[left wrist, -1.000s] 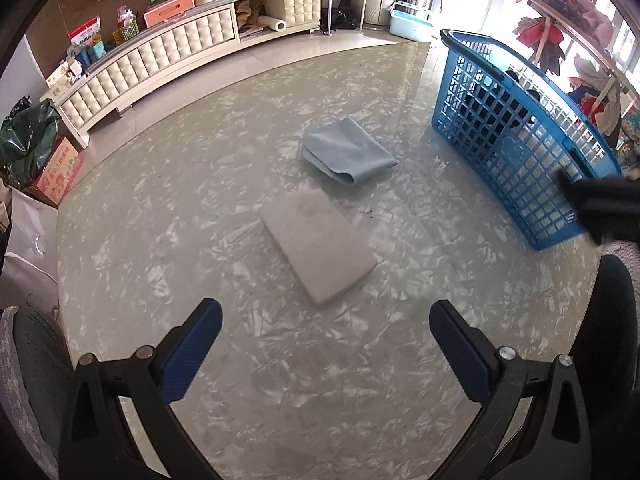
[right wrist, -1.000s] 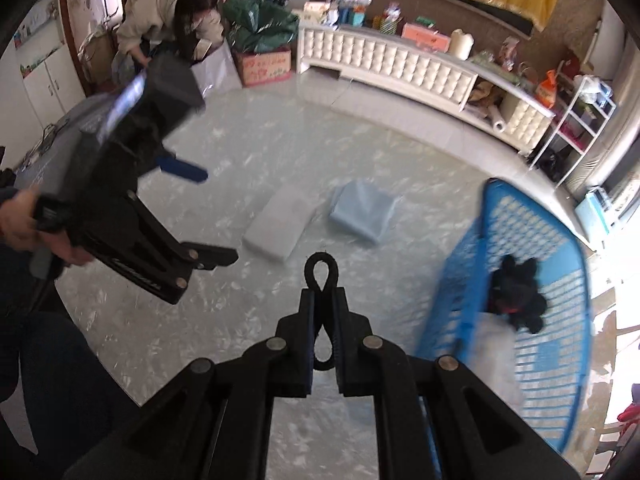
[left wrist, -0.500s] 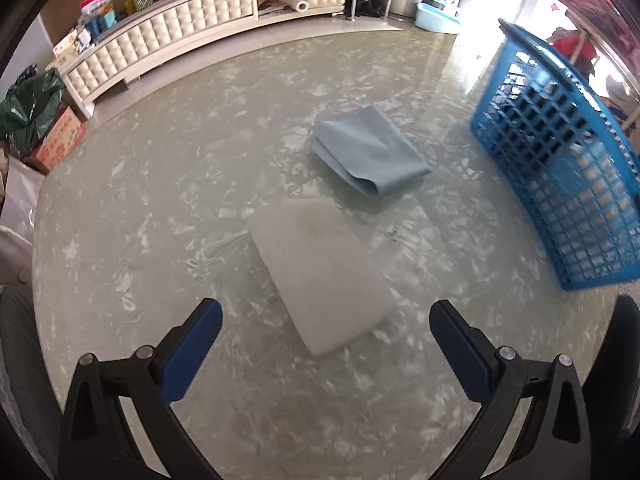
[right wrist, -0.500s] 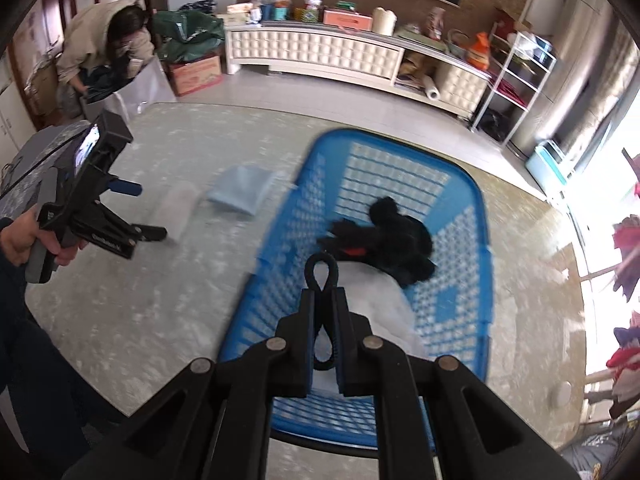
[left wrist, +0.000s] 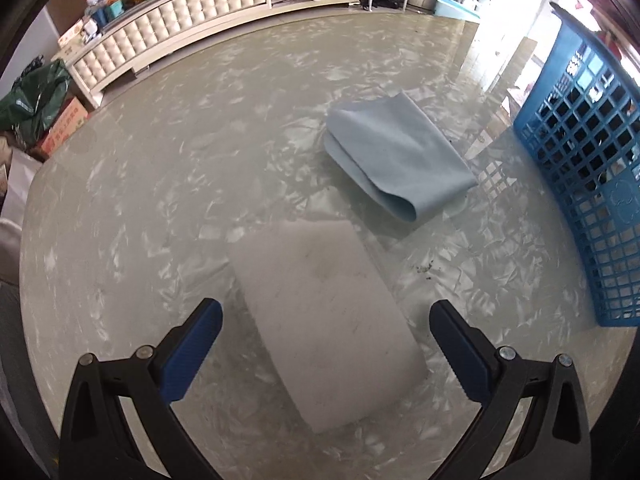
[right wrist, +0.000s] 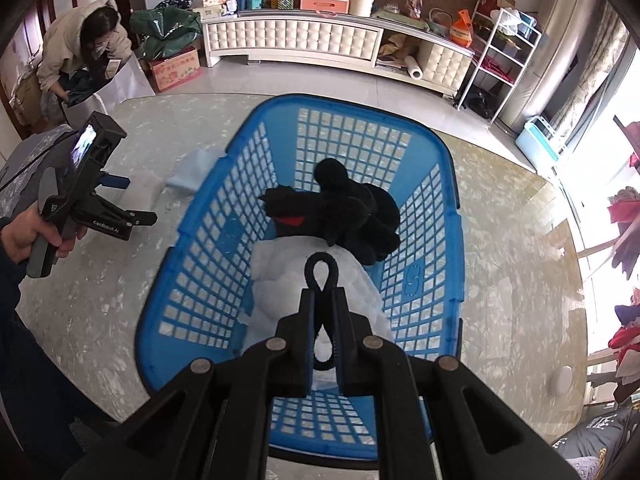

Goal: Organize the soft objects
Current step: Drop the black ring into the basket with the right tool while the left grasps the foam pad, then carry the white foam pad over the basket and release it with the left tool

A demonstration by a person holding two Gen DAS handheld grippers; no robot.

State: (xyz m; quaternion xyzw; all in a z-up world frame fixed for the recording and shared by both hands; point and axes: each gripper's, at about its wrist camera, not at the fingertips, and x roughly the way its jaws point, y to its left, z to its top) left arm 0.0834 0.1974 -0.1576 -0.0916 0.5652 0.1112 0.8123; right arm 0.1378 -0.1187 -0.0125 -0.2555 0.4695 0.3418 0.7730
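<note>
My left gripper point(left wrist: 324, 312) is open, its blue pads spread either side of a white foam pad point(left wrist: 320, 320) lying on the marble table. Beyond the pad lies a folded light-blue cloth point(left wrist: 396, 156). A blue mesh basket point(left wrist: 592, 184) stands at the right. My right gripper point(right wrist: 323, 294) is shut on a thin black loop point(right wrist: 321, 268) and hangs over the basket point(right wrist: 352, 106). Inside the basket lie a black plush toy point(right wrist: 344, 212) and a white fluffy piece point(right wrist: 280, 280). In the right wrist view, the left gripper point(right wrist: 132, 200) is left of the basket, held by a hand.
The marble table point(left wrist: 140, 184) ends in a rounded far edge. Past it stand a long white tufted cabinet point(right wrist: 296, 40), a wire rack point(right wrist: 500, 52), a cardboard box point(right wrist: 176, 68) and a green bag point(right wrist: 164, 24). A person point(right wrist: 84, 48) bends over at the far left.
My left gripper has come down and closer over the foam pad, staying open. My right gripper has swung from beside the basket to above it, the black loop still pinched.
</note>
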